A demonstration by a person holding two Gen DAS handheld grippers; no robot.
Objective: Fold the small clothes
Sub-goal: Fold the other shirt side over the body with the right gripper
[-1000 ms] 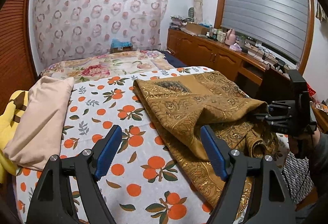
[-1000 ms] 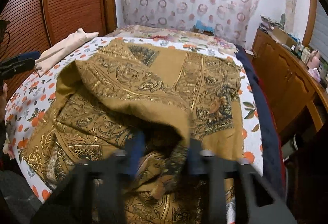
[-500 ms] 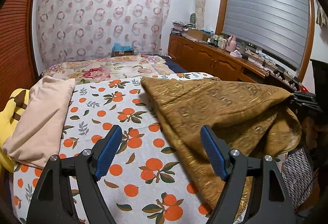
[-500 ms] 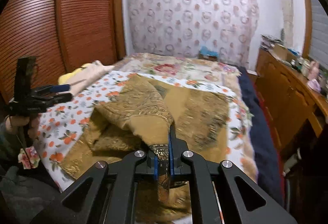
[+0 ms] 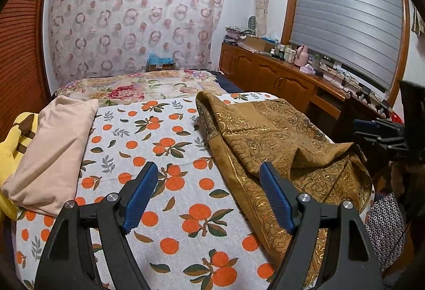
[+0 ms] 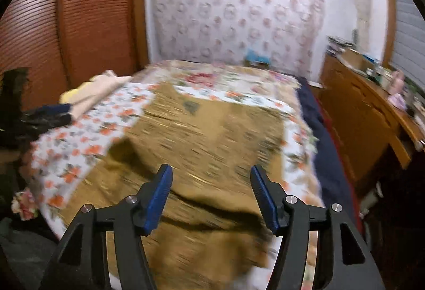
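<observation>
Change: the brown gold-patterned garment (image 5: 287,141), clamped and lifted by the right gripper (image 6: 211,197) half a second ago, has been let go and is now spread lower on the bed; the right view is smeared by motion.
Right fingers: seen wide apart, nothing between them.
Left fingers: the left gripper (image 5: 207,197) is also held apart and empty, above the orange-print sheet (image 5: 148,146).
Garment position: laid along the right half of the bed, with a raised fold near the foot edge and one hem hanging over it.
Long axis: judged to run from the foot of the bed toward the headboard.
Key relation: the garment lies ahead of and below the right fingers, and to the right of the left fingers, whose right pad (image 5: 276,199) is just at its border.
Nearer gripper: the right, since it hangs directly over the cloth.
Elsewhere: a beige folded piece (image 5: 53,152) rests at the left edge.
</observation>
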